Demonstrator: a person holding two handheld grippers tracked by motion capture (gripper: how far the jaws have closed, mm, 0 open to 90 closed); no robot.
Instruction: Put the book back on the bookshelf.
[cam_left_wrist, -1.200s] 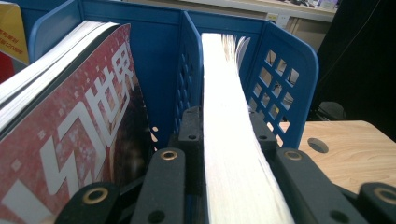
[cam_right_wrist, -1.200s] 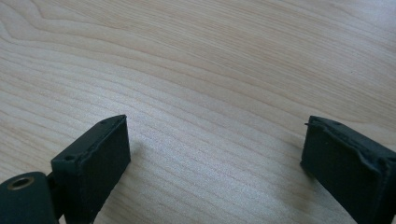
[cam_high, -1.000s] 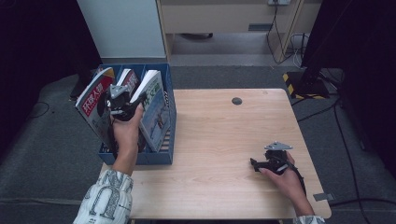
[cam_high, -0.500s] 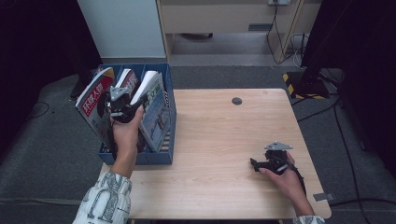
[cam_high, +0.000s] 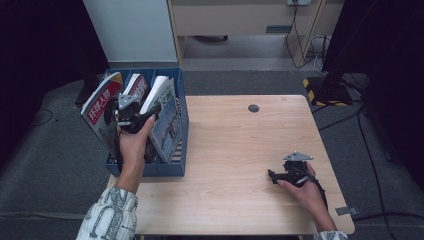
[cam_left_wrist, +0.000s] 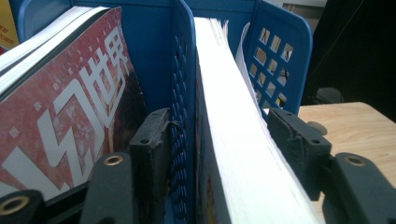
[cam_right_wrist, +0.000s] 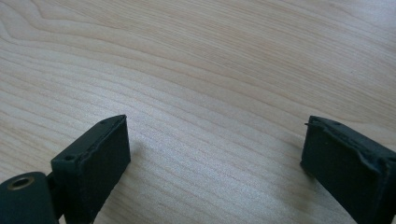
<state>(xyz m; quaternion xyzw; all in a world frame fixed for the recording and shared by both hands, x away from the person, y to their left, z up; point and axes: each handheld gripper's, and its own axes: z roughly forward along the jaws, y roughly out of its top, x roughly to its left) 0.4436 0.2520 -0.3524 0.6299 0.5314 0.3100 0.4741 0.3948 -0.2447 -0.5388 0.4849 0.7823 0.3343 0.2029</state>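
Observation:
A blue file rack (cam_high: 150, 169) stands at the table's left edge with several magazines upright in it. My left gripper (cam_high: 136, 111) is down inside the rack, open. In the left gripper view (cam_left_wrist: 222, 140) its jaws straddle a blue divider (cam_left_wrist: 180, 93) and a thick white-paged book (cam_left_wrist: 233, 130), the same book (cam_high: 165, 115) that leans right in the high view. A red magazine (cam_left_wrist: 70, 107) with white characters leans on the other side of the divider, at the rack's left end (cam_high: 100, 107). My right gripper (cam_high: 274, 176) rests open on the bare wooden table (cam_right_wrist: 210, 56), nothing between its jaws (cam_right_wrist: 215, 154).
The light wooden table (cam_high: 235, 145) has a round dark grommet (cam_high: 253, 108) near its far edge. Grey floor, a white cabinet (cam_high: 132, 30) and cables lie beyond the table. A yellow-black striped base (cam_high: 315, 87) stands at the far right.

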